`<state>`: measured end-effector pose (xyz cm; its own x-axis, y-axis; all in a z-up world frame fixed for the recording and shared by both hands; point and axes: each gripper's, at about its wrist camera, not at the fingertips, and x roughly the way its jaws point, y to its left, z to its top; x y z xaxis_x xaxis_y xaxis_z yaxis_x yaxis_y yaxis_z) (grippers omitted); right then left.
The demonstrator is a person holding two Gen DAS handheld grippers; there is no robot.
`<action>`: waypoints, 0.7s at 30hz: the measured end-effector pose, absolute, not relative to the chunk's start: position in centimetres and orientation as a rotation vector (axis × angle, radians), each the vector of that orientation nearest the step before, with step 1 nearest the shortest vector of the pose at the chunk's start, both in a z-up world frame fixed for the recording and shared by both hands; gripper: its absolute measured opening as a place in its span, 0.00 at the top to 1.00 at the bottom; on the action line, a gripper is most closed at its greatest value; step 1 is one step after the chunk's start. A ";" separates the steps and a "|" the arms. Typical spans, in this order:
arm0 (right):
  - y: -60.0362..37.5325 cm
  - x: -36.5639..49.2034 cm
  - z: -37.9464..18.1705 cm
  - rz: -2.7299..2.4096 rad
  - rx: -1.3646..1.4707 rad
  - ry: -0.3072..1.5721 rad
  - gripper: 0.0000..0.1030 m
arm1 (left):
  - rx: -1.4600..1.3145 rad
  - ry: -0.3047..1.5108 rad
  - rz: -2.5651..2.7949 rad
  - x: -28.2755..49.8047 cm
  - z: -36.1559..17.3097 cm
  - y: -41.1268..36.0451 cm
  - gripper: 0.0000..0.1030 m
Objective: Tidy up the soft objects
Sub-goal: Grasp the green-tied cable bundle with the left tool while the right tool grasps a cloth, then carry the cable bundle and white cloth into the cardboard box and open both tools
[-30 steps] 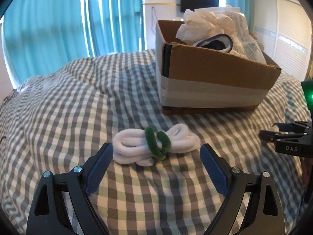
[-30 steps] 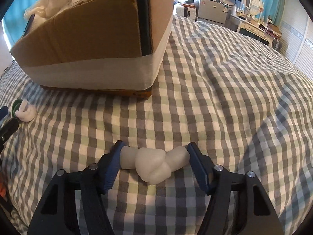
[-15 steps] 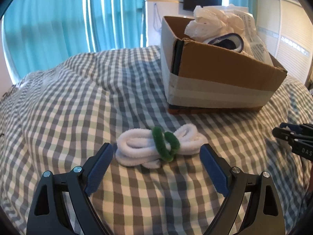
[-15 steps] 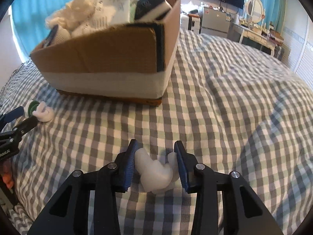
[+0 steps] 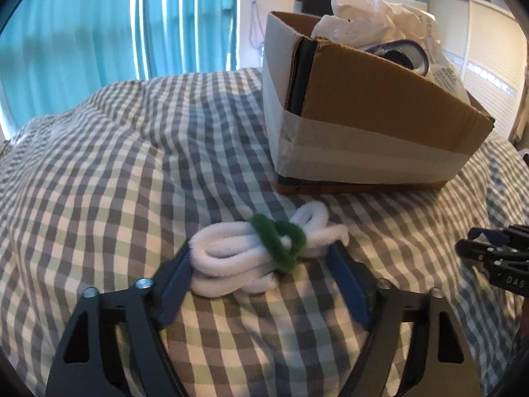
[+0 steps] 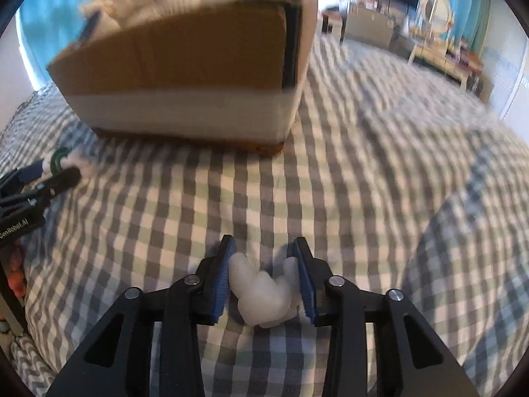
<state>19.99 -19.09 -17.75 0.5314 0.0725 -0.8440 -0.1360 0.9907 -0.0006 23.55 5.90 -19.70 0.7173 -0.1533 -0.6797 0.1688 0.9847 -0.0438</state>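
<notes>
The bed (image 5: 99, 172), under one checked cover, fills the lower half of both views. One box (image 5: 370, 125) stands on it in the upper right of the left view and the upper left of the right view (image 6: 185, 76), taped pale along its lower wall and heaped with white bags (image 5: 360, 13) and other soft stuff; how many pieces it holds cannot be told. Blue curtains (image 5: 99, 33) hang across the upper left of the left view.

At the bottom centre of the left view, the left tool (image 5: 261, 251) has its two blue pads (image 5: 175, 284) closed in against the ends of one bundle (image 5: 231, 254) of white fuzzy cord, tied at the middle by a green loop (image 5: 281, 241). The bundle lies on the cover just in front of the box. That tool also shows at the left edge of the right view (image 6: 49, 178), blurred.

At the bottom centre of the right view, the right tool (image 6: 264, 258) is drawn narrow, pinching one white knotted lump (image 6: 261, 294) between its pads (image 6: 221, 284); the lump hangs over the cover, apart from the box. That tool's tip shows at the right edge of the left view (image 5: 489, 251).

Furniture (image 6: 436, 43) stands blurred in the upper right of the right view.
</notes>
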 end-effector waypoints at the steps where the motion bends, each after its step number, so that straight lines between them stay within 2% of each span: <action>1: -19.3 20.0 -17.9 0.123 -0.055 1.005 0.61 | 0.026 0.752 -0.180 23.6 -19.8 5.9 0.54; 14: -19.4 19.0 -16.4 0.134 -0.042 0.955 0.63 | 0.010 0.702 -0.187 21.0 -17.6 6.6 0.55; 20: -19.0 17.5 -14.6 0.172 -0.017 0.921 0.69 | 0.007 0.724 -0.203 18.9 -16.4 6.1 0.55; 21: -18.8 17.1 -14.3 0.182 -0.021 0.915 0.74 | 0.010 0.729 -0.210 18.5 -16.2 5.9 0.55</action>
